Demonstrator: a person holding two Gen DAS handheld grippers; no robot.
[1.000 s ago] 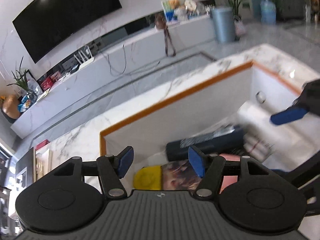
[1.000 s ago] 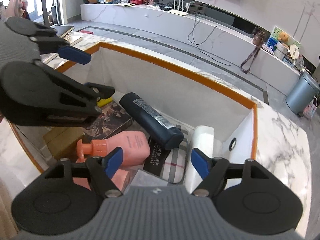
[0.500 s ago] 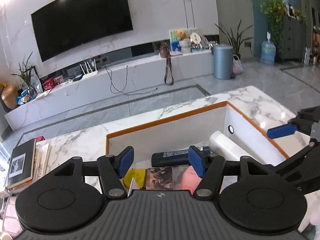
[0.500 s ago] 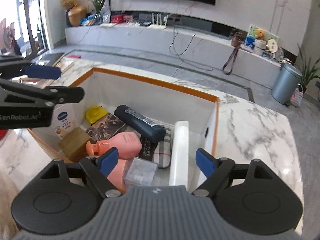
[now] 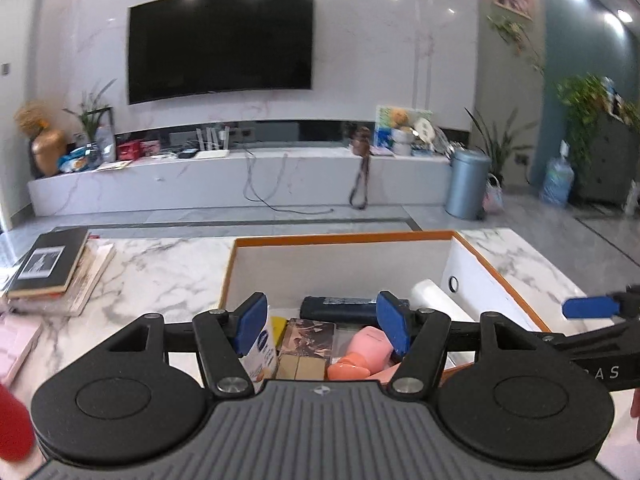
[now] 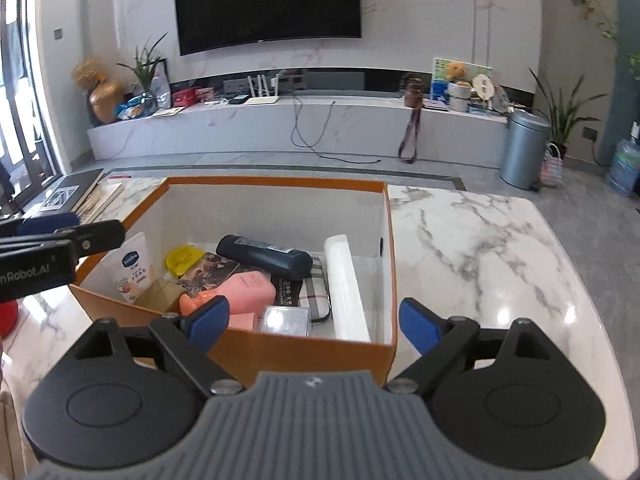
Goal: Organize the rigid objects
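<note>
**Both grippers hang empty at the near side of the filled box**

The orange-edged box (image 6: pixel 280 184) stands on the marble table (image 6: pixel 480 240), packed with goods. A dark blue bottle (image 6: pixel 264 258) lies across the far part, a white roll (image 6: pixel 346 288) runs along the right wall, and a pink pump bottle (image 6: pixel 236 294) lies near the front. A yellow item (image 6: pixel 182 258) and a white pouch (image 6: pixel 132 268) sit at the left, the pouch leaning on the wall. A clear small case (image 6: pixel 285 320) lies at the near edge; its contents are too blurred to tell.

The right gripper (image 6: pixel 316 320) is at the box's near wall, its jaws opening with nothing between them. The left gripper (image 5: pixel 322 328) has its fingers apart, gripping nothing. A stack of books (image 5: pixel 56 268) lies at the far left of the table.
</note>
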